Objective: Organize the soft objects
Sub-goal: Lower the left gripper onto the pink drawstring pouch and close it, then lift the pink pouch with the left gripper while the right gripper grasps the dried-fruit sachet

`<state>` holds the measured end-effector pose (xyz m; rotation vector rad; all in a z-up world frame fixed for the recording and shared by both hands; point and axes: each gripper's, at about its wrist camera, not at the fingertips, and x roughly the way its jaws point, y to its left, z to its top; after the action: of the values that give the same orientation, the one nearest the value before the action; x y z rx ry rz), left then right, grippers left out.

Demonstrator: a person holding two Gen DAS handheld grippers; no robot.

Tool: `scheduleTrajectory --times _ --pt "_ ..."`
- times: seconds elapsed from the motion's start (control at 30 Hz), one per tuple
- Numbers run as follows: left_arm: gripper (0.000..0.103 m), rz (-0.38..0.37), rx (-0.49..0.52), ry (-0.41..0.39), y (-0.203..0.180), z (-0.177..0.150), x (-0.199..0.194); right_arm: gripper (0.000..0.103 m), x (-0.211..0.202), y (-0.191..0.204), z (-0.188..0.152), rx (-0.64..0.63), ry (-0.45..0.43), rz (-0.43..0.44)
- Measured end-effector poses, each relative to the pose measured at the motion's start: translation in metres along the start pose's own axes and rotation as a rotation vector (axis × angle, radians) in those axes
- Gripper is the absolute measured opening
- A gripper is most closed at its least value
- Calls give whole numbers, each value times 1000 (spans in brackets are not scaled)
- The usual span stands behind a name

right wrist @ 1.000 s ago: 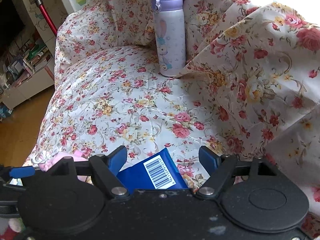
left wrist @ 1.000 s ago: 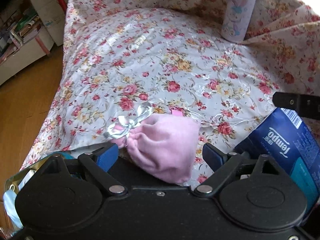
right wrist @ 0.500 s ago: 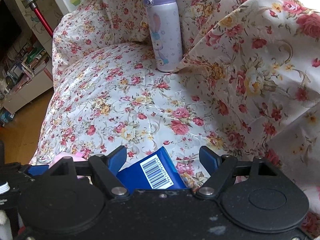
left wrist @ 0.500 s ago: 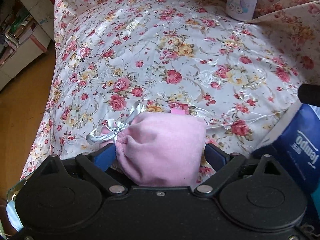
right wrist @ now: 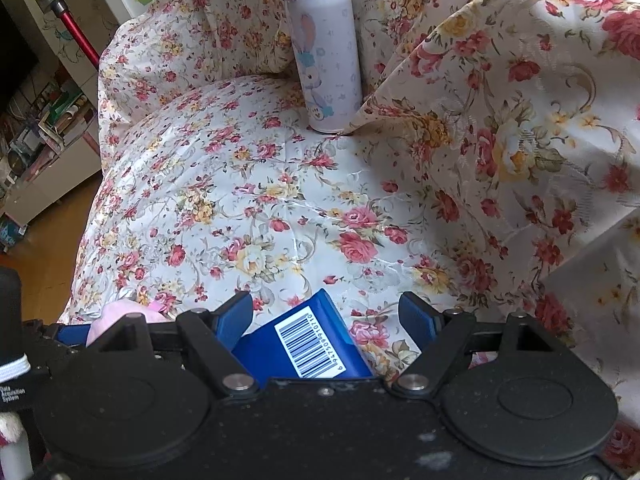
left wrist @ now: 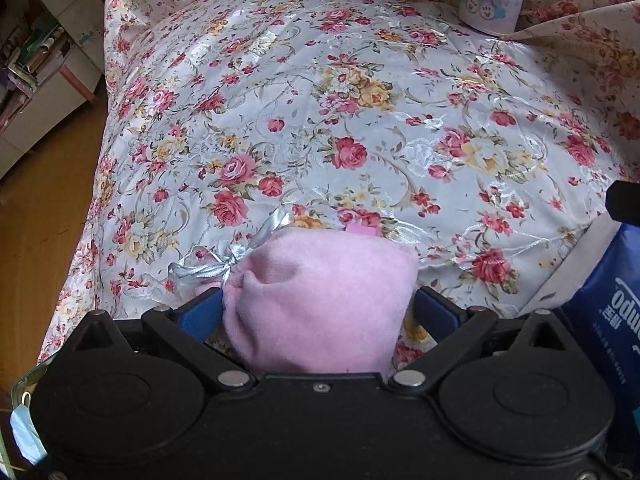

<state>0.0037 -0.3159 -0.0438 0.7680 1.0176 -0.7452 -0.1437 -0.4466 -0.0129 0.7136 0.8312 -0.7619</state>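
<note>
A pink velvet pouch (left wrist: 320,304) with a silver ribbon bow lies on the floral bedspread (left wrist: 320,120), near its front edge. My left gripper (left wrist: 316,308) points down over it. Its jaws are opening, and the pouch fills the gap between the blue pads. The pouch (right wrist: 116,316) also peeks out at the lower left of the right wrist view. A blue Tempo tissue pack (right wrist: 304,340) with a barcode sits between the fingers of my right gripper (right wrist: 326,316). The pack leans against the left finger, and cloth shows between it and the right finger. The same tissue pack (left wrist: 608,320) stands at the right edge of the left wrist view.
A lilac bunny-print bottle (right wrist: 324,52) stands upright at the back, against folds of floral cloth (right wrist: 520,120) rising on the right. The wooden floor (left wrist: 44,220) drops away on the left, by shelves of books (left wrist: 28,52). A blue face mask (left wrist: 24,436) hangs at the lower left.
My left gripper has come down and forward over the pink pouch, its jaws spreading, so the pouch now sits deeper between the fingers. The right gripper and tissue pack have barely shifted.
</note>
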Motion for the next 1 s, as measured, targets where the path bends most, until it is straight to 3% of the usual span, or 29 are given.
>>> scheduleTrajectory --times 0.07,0.2,0.37,0.77,1.0 --pt "94 1 0 -4 0 0 0 80 1 0 0 3 3 1" --pt "78 14 1 -24 0 1 -5 80 2 -1 1 11 3 3" --pt "68 10 1 -49 1 4 -12 80 2 -2 1 16 5 3" --pt "66 -42 -50 -120 2 12 -59 80 5 -10 3 45 5 -4" --pt "66 -70 -69 -159 13 -9 -104 80 7 -9 1 33 7 -21"
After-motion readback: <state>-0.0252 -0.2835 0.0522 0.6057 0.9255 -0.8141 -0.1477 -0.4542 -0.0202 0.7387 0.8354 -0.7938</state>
